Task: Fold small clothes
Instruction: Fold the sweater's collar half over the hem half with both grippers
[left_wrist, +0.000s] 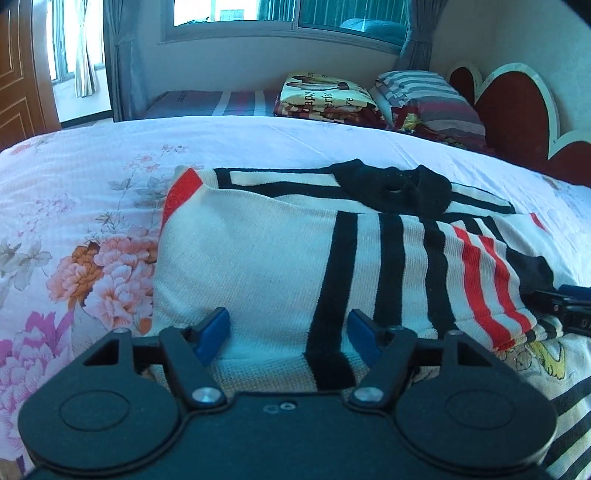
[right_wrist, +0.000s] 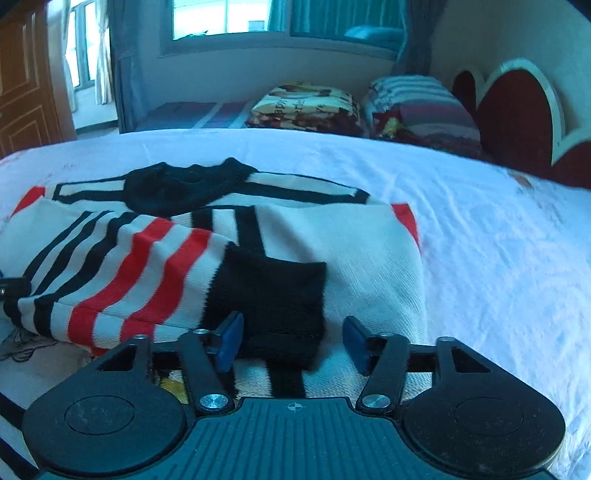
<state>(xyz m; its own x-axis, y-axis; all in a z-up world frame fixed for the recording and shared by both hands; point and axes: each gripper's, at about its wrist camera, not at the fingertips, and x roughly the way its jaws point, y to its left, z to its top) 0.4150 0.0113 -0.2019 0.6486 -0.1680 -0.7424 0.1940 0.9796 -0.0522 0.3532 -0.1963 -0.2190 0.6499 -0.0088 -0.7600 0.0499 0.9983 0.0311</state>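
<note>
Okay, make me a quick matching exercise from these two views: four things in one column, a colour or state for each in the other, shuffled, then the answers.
Things:
1. sweater cuff
2. sweater collar
3. left gripper
4. headboard

Descriptions:
A. red with white edge
B. open, over white knit
C. black, between the right gripper's fingers
D. black, on the sweater's far side

Pairs: 1-C, 2-D, 3-B, 4-A
</note>
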